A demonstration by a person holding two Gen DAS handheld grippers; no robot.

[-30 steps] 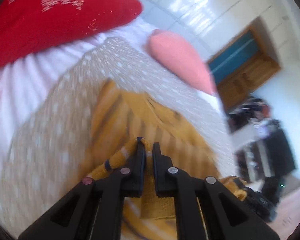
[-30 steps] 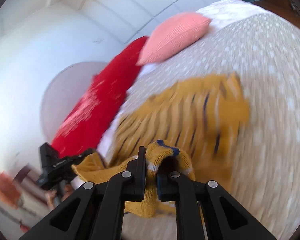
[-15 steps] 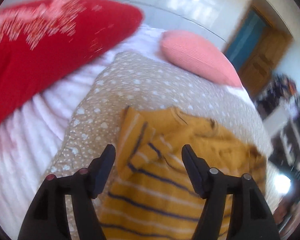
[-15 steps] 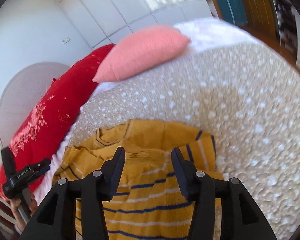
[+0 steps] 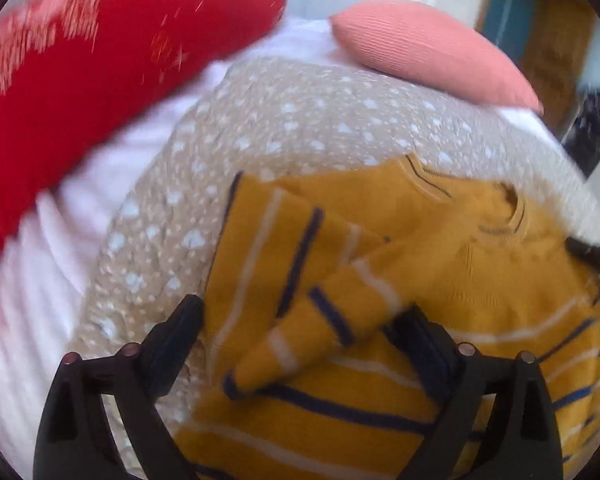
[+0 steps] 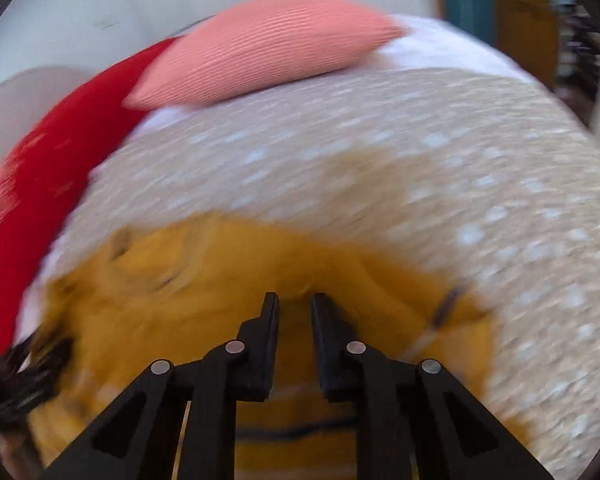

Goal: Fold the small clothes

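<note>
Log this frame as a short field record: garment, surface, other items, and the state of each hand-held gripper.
garment: mustard sweater with navy and white stripes, one sleeve folded diagonally across the body
surface: beige dotted blanket over a white sheet
other items: red pillow and pink pillow at the far end
left hand-held gripper: open wide, straddling the folded sleeve, holding nothing
right hand-held gripper: narrow gap, over the sweater near the collar; grip unclear
image quality: right wrist view motion-blurred
</note>
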